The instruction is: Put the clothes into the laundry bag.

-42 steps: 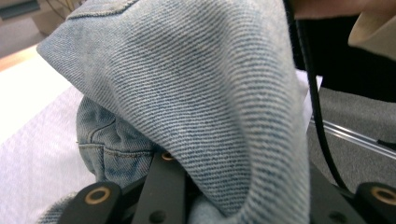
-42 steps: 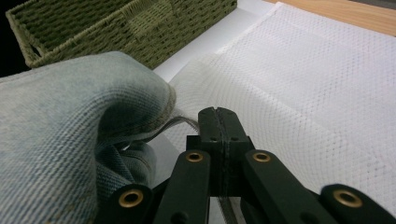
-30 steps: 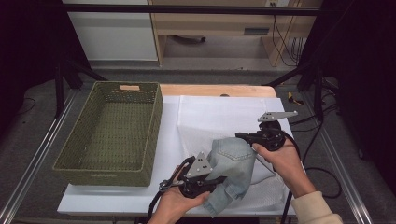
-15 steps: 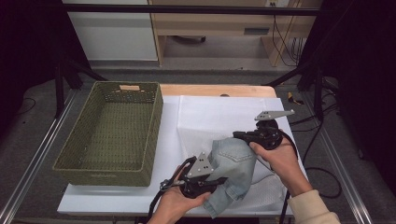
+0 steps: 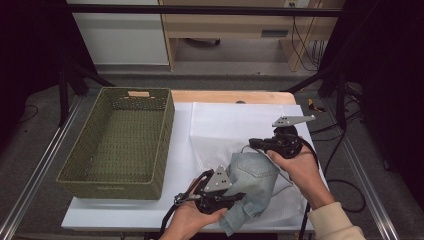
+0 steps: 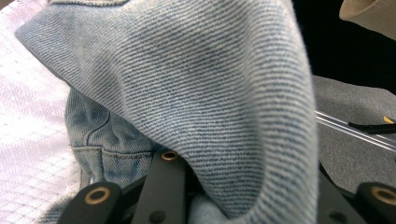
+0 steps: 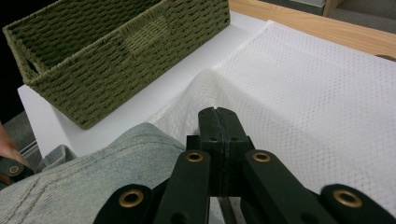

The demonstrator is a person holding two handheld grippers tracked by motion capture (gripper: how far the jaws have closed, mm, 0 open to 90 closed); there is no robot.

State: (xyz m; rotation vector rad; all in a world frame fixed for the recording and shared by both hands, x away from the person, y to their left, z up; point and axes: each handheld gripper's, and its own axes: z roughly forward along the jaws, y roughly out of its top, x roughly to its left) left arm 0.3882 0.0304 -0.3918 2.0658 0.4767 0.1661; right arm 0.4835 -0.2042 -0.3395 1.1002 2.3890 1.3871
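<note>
On the table's left half sits a green woven basket (image 5: 122,140), well apart from the work; a white textured cloth (image 5: 235,125) covers the right half, and bare wood shows along the far edge. Nothing stands between basket and jeans (image 5: 250,182) but white tabletop (image 5: 180,150).

The jeans lie bunched on the cloth's near part, between the two hands. The left gripper (image 5: 235,196) comes in low from the near edge, pointing right, its hand (image 5: 192,220) under the body — denim drapes over its jaws and they grip a fold of it. In the left gripper view the fabric (image 6: 210,93) hangs right across them.

The right gripper (image 5: 255,143) points left, held by a hand (image 5: 300,167) angled in from the near right. Its jaws (image 7: 219,140) are pressed flat together with nothing visible between them, the tips just beside the jeans' far edge (image 7: 130,154).
</note>
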